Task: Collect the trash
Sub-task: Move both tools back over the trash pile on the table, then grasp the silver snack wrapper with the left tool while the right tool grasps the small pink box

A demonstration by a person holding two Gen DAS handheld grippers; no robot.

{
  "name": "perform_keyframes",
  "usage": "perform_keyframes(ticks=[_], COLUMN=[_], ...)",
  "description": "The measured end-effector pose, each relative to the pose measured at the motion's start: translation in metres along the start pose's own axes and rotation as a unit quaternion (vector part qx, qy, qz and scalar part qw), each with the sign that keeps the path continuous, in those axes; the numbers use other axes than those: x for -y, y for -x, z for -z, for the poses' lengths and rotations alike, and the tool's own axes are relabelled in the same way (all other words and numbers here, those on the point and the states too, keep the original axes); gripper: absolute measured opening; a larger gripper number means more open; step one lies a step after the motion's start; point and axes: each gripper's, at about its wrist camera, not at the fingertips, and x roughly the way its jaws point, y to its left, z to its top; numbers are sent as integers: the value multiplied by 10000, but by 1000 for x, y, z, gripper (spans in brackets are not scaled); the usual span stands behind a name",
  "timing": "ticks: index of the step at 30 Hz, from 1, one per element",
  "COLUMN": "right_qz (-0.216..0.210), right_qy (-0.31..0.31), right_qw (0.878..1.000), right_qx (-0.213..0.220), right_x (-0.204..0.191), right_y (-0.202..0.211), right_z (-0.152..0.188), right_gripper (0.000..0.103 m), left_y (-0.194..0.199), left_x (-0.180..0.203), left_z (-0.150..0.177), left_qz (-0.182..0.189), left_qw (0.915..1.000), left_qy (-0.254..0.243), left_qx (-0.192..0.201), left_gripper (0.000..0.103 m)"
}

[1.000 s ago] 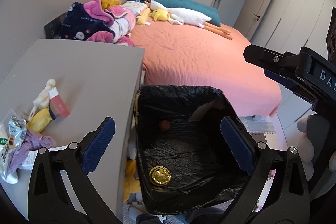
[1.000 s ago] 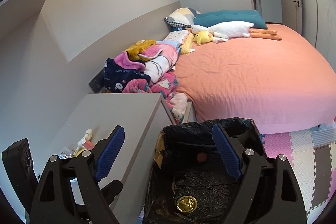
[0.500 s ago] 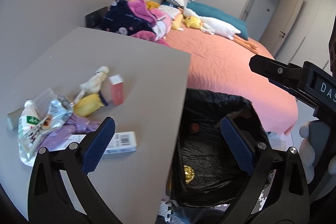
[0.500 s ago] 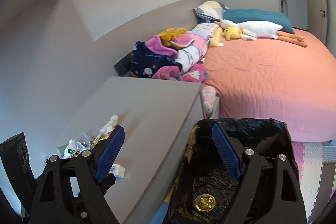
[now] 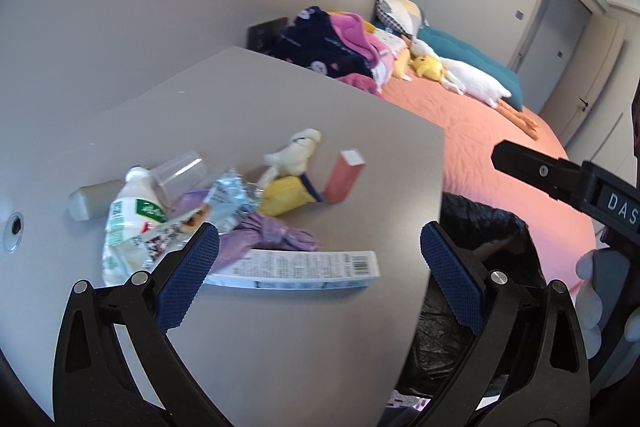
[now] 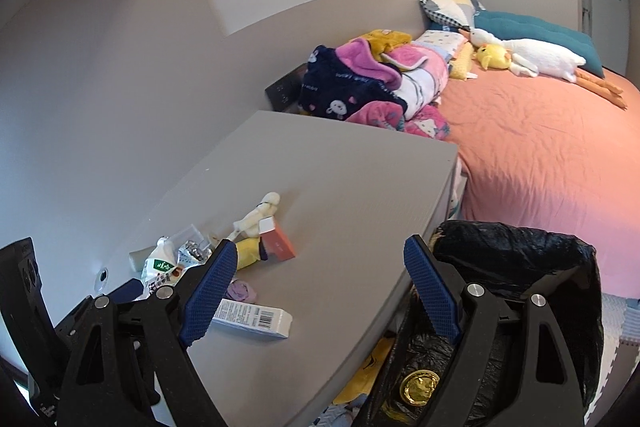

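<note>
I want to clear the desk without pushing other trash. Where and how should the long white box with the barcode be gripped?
Probably grip the long white box across its narrow width near the barcode end, coming from above. It lies flat on the desk; that end is free, while the other end lies against the purple bag.

On your tabletop the trash sits in a heap at the left: a bottle lies beside a cup, a wrapper is on top, and a long box lies nearest you. A small box stands right of the heap. The bin sits off the tabletop's right edge, below it. The bed lies behind both, with blankets at its left end.
</note>
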Motion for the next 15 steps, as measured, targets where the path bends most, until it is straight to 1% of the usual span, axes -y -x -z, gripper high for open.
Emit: perform_keyframes(ticks=[3,7,15], right_qz=[-42,-82,-85], right_qy=[77,165,274], right_qw=[9999,9996,9982], right_qx=[-91,-208,-525], right_x=[-9,-16,-26], right_y=[-10,-23,-60], right_z=[1,-1,-4], right_gripper=[85,85,85], left_y=[-1,-5,-31], left_x=[-15,-31,-41], left_z=[0,-1,-10], left_qz=[-150,-183,-298], left_qw=[9998,9994,9994], left_qy=[122,301,131], left_qx=[24,15,-115], left_gripper=[97,97,96])
